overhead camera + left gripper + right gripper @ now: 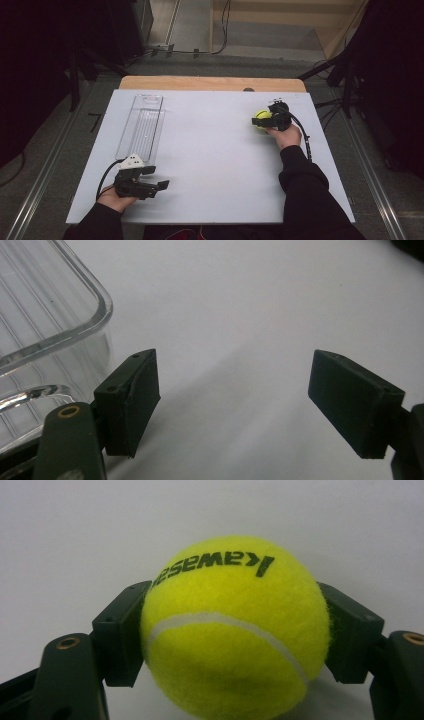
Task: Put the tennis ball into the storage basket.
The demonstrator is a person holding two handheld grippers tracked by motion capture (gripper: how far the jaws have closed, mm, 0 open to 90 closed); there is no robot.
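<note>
A yellow tennis ball (261,119) with black lettering sits at the far right of the white table (210,150). My right gripper (264,121) is shut on it; in the right gripper view both black pads (120,630) press the sides of the ball (230,630). My left gripper (157,177) rests near the front left of the table, its jaws wide apart with nothing between them. In the left gripper view that left gripper (235,400) points over bare table, with the corner of a clear plastic tray (45,315) just to its left.
A long clear plastic tray (141,127) lies lengthwise at the left of the table, beyond my left hand. The table's far wooden edge (210,82) meets a floor with cables and dark stands on both sides.
</note>
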